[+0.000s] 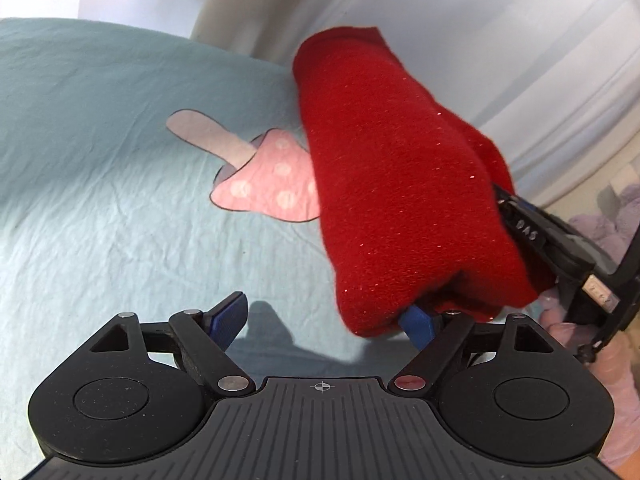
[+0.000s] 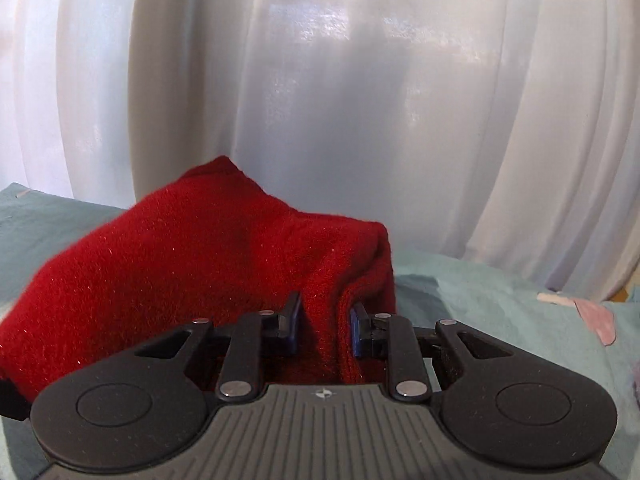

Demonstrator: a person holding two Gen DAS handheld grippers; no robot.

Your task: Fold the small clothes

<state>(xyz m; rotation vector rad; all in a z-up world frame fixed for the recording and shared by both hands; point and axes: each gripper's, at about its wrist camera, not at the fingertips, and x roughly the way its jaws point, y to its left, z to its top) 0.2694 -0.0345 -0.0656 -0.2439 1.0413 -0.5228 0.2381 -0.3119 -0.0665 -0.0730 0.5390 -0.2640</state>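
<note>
A red knit garment [image 1: 392, 184] hangs folded over, lifted above the pale blue bed sheet [image 1: 100, 208]. My left gripper [image 1: 324, 316] is open; its jaws stand wide apart, and the garment's lower edge rests on the right fingertip [image 1: 418, 324]. In the right wrist view my right gripper [image 2: 326, 328] is shut on a bunched fold of the red garment [image 2: 200, 256], which spreads to the left. The right gripper's body also shows in the left wrist view [image 1: 560, 248], behind the garment.
A pink mushroom patch [image 1: 256, 176] is on the sheet, left of the garment. White curtains [image 2: 360, 100] hang behind the bed. Lilac fabric [image 1: 600, 224] lies at the right edge of the left wrist view.
</note>
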